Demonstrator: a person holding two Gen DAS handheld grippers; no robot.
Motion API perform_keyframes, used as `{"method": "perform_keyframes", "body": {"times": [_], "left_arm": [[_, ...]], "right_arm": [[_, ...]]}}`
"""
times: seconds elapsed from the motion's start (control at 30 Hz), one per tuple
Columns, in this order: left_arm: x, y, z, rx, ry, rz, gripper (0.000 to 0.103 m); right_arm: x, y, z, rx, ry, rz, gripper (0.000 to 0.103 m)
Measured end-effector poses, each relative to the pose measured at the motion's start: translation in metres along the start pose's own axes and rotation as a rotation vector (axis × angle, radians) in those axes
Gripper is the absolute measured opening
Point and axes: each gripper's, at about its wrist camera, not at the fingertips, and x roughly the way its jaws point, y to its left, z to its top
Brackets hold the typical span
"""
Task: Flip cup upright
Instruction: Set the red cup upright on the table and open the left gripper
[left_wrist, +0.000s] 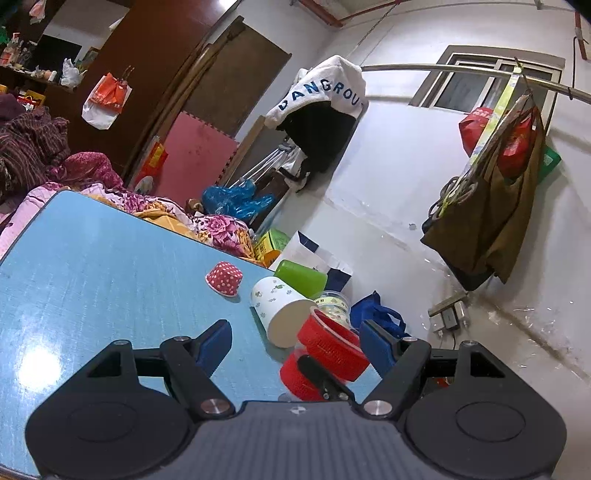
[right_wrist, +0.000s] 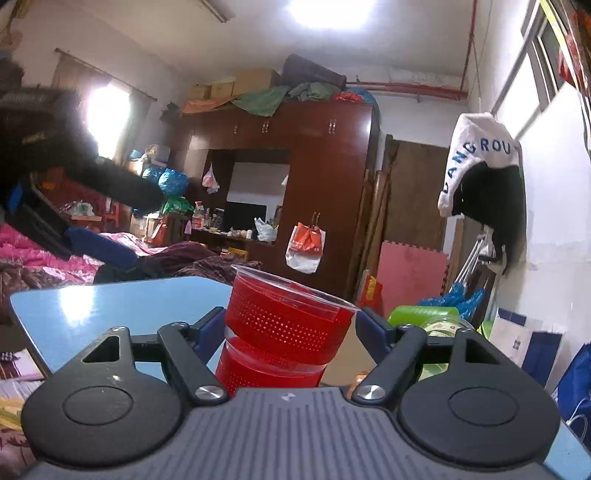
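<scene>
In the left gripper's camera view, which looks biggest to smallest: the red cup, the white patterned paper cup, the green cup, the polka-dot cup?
1. Red cup, though it is nearest the camera.
2. White patterned paper cup.
3. Green cup, partly hidden.
4. Polka-dot cup.
</scene>
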Motion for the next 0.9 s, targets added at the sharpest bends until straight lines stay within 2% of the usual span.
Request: {"method": "perform_keyframes", "body": {"times": [0.1,0.5,0.57,0.7,0.9], "left_arm": [[-0.002,0.003,-0.004,-0.001,-0.006,0.009,0.079],[-0.006,0.016,-0.012,-0.015,-0.017,0.019,0.079],[-0.005,0.016,-0.013,-0.013,-0.015,0.022,0.079],[-0.004,0.013,-0.012,0.002,-0.016,0.035,0.083],[-0.011,0.01,-0.006,0.012,-0.087,0.095,0.09]], "right_arm": [[-0.001,0.006,0.0,-0.04,-0.017,-0.006,0.077],[-0.001,0.022,-0.01,-0.097,0.007,0.006,0.079],[-0.002,0.02,-0.009,-0.089,0.01,0.019,0.083],[-0.013,0.016,-0.007,-0.065,-0.022,0.041,0.102],[-0.033,-0.005,0.003,-0.005,-0.066,0.055,0.102]]}}
